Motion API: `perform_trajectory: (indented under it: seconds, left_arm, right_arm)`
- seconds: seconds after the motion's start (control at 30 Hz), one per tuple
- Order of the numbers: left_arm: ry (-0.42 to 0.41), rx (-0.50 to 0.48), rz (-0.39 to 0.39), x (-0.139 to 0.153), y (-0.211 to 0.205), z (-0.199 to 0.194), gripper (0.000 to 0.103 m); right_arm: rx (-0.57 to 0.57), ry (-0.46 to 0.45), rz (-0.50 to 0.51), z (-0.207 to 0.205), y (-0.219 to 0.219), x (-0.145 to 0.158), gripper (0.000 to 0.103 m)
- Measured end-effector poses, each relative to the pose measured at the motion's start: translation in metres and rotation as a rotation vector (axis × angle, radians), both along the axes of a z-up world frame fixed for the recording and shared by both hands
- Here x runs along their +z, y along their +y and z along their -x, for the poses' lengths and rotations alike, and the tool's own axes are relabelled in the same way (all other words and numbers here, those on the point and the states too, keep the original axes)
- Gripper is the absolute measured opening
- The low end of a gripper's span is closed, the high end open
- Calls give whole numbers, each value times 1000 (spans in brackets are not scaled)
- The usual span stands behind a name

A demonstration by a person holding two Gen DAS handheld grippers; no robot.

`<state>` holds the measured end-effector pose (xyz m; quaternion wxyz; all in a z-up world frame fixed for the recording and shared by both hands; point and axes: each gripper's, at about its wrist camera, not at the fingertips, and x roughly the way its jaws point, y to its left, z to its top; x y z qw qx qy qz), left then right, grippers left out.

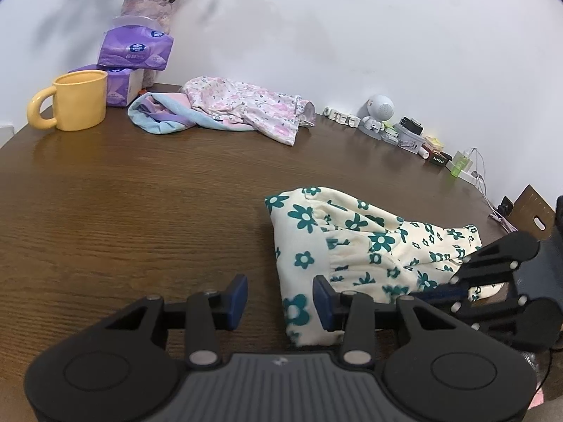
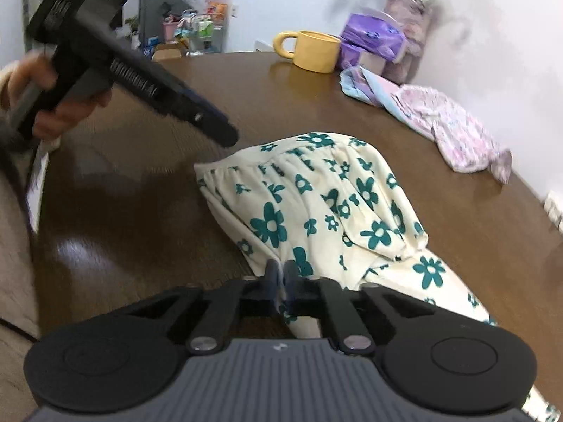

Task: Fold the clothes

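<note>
Left wrist view: left gripper point(image 1: 279, 302) at the lower centre of the frame, jaws apart, nothing between them but bare bench point(image 1: 140, 211). Its right-hand pad sits at the near edge of the cream garment with green flowers point(image 1: 352, 242); contact there cannot be confirmed.

The garment lies bunched on the bench, right of centre in this view, gathered waistband visible across its middle. At the right edge of the frame the right gripper point(image 1: 454, 279) reaches in, its tips at the garment's right side.

Right wrist view: right gripper point(image 2: 281, 277) at the lower centre, jaws together, pinching a fold at the near edge of the garment point(image 2: 316, 193). Cloth rises from the pinch and spreads up and to the right across the centre of the frame. The left gripper point(image 2: 225, 135) enters from the upper left, held by a hand point(image 2: 52, 105), its tip just above the garment's upper left edge.

Background, upper part of both views: yellow mug point(image 1: 75, 100), purple tissue packs point(image 1: 135, 49), a vase with stems point(image 1: 149, 3), and a second heap of pink floral and blue-striped clothes point(image 1: 228, 109) near the wall. These stand well apart from the green-flowered garment.

Small items line the wall at the right of the left wrist view, including a small white robot figure point(image 1: 376, 114).
</note>
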<state>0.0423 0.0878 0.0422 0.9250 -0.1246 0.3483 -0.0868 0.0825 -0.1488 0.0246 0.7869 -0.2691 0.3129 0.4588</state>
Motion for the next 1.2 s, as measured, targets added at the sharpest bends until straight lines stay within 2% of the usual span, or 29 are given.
perform_trajectory:
  seconds: [0.13, 0.27, 0.37, 0.4, 0.53, 0.63, 0.73, 0.83, 0.93, 1.07, 1.13, 1.2]
  left_arm:
    - [-2, -7, 2, 0, -2, -1, 38]
    - [-17, -56, -1, 3, -12, -2, 37]
    - [-41, -123, -14, 6, -24, -3, 30]
    - [-45, -149, -25, 6, -29, -4, 25]
    - [-20, -217, -78, -2, -49, -14, 15]
    - [12, -215, -110, -12, -59, -24, 14]
    - [8, -208, -132, -9, -65, -23, 14]
    - [-51, -217, -119, 7, -63, -14, 15]
    - [-81, -191, -126, 19, -60, -22, 15]
    - [24, -191, -164, 2, -66, -57, 12]
    - [41, -209, -185, 0, -69, -64, 12]
    - [45, -226, -188, 10, -68, -64, 12]
  right_arm:
    - [-64, -5, 0, -3, -13, 9, 2]
    - [-123, 35, -16, -11, -19, -7, 2]
    - [-140, 44, -37, -11, -22, -9, 2]
    - [-140, 39, -36, -11, -21, -9, 2]
    - [-143, 41, -49, -11, -24, -10, 3]
    - [-146, 45, -67, -12, -26, -12, 4]
    - [-149, 46, -82, -12, -29, -12, 4]
    - [-151, 51, -94, -12, -31, -12, 5]
    - [-153, 49, -105, -11, -33, -13, 5]
    - [-160, 38, -118, -7, -35, -14, 6]
    - [-166, 30, -127, -4, -37, -15, 7]
    - [-172, 26, -139, -3, -38, -16, 7]
